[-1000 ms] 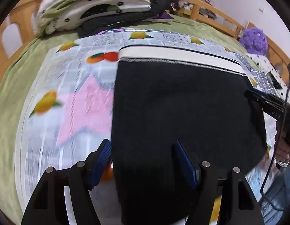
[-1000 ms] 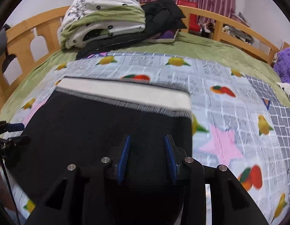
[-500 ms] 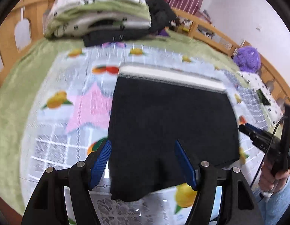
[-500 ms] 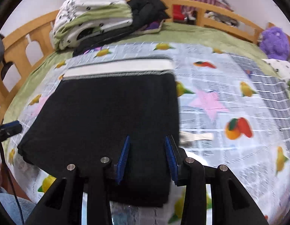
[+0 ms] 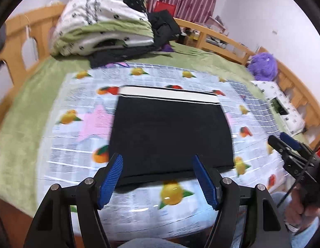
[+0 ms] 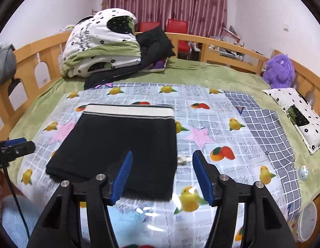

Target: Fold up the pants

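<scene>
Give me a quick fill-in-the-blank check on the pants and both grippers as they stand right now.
1. The folded black pants lie on the ____-printed sheet.
2. The waistband of the pants is ____ in colour.
3. The jaws of the left gripper and the right gripper are both ____.
4. The plush toy by the bed rail is ____.

Missing words: fruit; white; open; purple

Nothing here is showing readable text; the script on the quilt (image 6: 102,41) is staying too blurred.

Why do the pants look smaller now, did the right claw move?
Yes. The right claw pulled back toward the person and opened; the black pants lie farther from it on the fruit-print sheet.
</scene>
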`<action>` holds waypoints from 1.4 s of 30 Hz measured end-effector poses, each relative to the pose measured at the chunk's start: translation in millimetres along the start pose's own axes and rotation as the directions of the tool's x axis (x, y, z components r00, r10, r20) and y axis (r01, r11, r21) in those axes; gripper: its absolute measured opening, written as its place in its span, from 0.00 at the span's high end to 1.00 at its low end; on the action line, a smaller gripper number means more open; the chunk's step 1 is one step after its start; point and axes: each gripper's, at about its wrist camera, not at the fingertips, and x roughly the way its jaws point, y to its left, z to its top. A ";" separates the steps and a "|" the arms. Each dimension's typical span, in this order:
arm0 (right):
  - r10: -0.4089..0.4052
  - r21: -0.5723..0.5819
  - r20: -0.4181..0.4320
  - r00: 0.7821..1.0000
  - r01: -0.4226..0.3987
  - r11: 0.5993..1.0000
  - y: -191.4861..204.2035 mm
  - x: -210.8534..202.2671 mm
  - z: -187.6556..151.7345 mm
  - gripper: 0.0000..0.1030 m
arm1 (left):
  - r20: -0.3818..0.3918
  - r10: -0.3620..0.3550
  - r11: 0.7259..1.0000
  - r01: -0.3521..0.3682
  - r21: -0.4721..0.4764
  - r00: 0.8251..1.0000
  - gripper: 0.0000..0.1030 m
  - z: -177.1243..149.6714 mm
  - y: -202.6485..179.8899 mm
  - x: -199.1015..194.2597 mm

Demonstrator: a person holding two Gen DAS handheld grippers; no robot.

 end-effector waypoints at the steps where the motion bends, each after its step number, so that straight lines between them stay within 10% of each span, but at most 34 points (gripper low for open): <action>1: 0.005 0.009 -0.001 1.000 -0.005 1.000 1.5 -3.7 -3.0 0.40 | 0.014 -0.002 1.000 0.002 -0.012 1.000 0.32 -0.7 2.2 -6.5; 5: 0.033 0.048 -0.005 0.999 -0.033 0.998 8.0 -9.1 -13.4 0.18 | 0.011 0.031 0.999 -0.031 -0.021 0.999 0.30 -8.0 8.8 -13.4; 19: 0.027 -0.058 -0.012 1.000 -0.027 0.998 43.2 -17.8 -12.3 0.18 | 0.004 0.103 0.994 -0.103 0.021 0.995 0.30 -8.8 0.8 -10.8; 42: 0.135 0.121 -0.036 0.990 -0.130 0.984 -5.0 -15.4 -8.0 0.18 | 0.002 0.121 0.992 -0.121 0.038 0.993 0.30 -8.3 2.2 -4.3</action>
